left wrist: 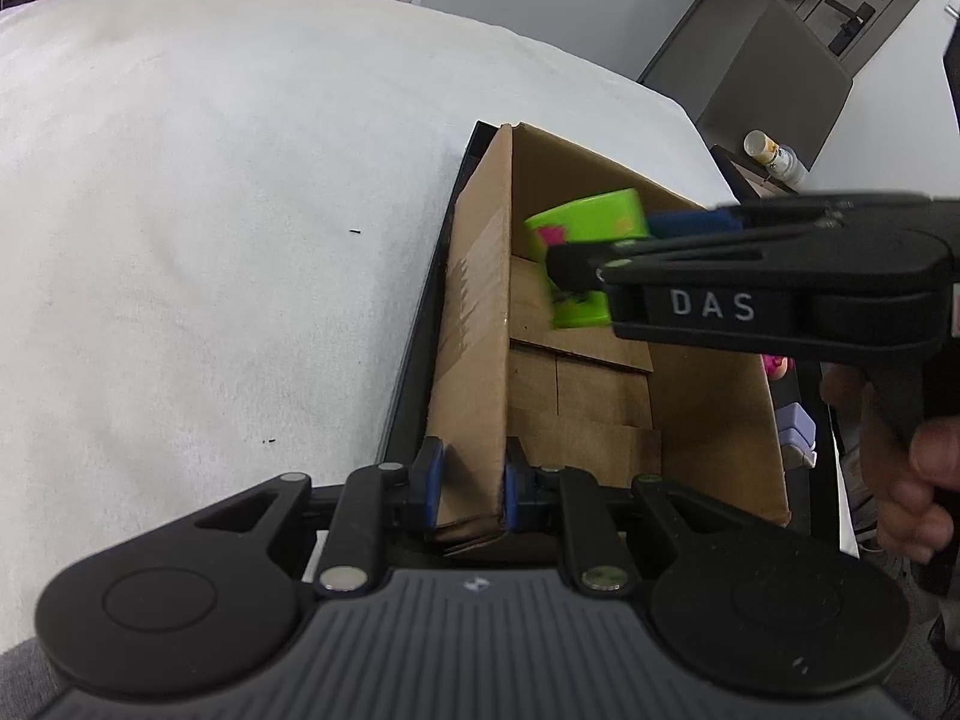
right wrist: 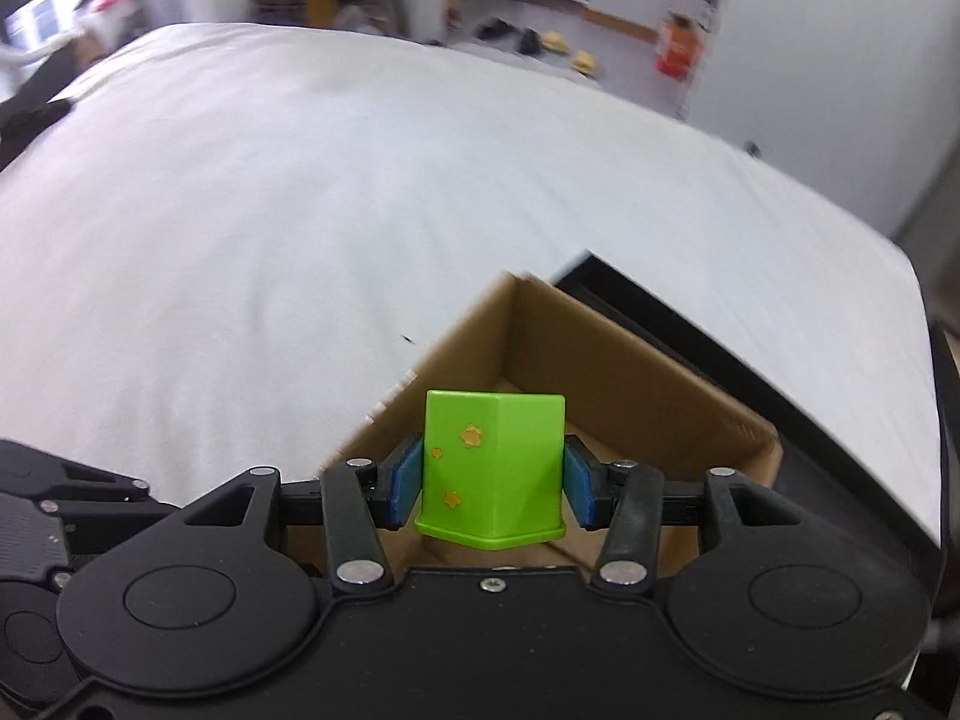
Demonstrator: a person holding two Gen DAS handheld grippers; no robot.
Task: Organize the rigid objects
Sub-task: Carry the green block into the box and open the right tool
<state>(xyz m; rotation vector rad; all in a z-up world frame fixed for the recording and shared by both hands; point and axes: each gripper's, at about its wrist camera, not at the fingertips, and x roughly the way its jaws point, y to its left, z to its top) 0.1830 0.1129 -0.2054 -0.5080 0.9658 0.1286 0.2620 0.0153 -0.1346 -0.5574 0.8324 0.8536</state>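
An open cardboard box stands on a white cloth-covered table, partly on a black tray. My left gripper is shut on the box's near left wall. My right gripper comes in from the right over the box, shut on a bright green plastic block with orange stars and a pink mark. In the right wrist view the right gripper holds the green block between its blue pads, above the box. The box floor shows only cardboard flaps.
The white cloth spreads left and beyond the box. Pink and lilac toys lie right of the box. A bottle stands on a stand past the table. Shoes and boxes lie on the far floor.
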